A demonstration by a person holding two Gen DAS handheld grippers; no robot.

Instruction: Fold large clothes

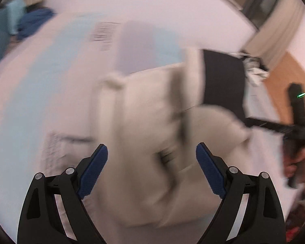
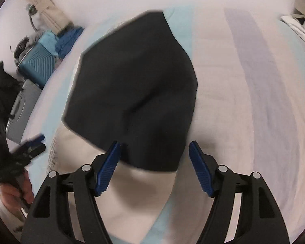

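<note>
A beige garment [image 1: 152, 126] lies folded and bunched on the bed, blurred by motion. My left gripper [image 1: 151, 152] is open above it, its blue pads apart and empty. A folded black garment [image 2: 136, 85] lies flat on the bed; it also shows in the left wrist view [image 1: 223, 77] beyond the beige one. My right gripper [image 2: 154, 150] is open just over the black garment's near edge, holding nothing. A beige patch [image 2: 136, 193] shows below the black cloth. The left gripper [image 2: 33, 142] appears at the left in the right wrist view, and the right gripper [image 1: 294, 134] at the right in the left wrist view.
The bed sheet [image 2: 244, 101] is pale with blue and lilac stripes. A teal suitcase [image 2: 37, 61] and a grey case [image 2: 20, 109] stand beside the bed with blue cloth [image 2: 68, 38]. Patterned cloth [image 1: 254, 69] lies at the bed's far end by a wooden floor [image 1: 282, 77].
</note>
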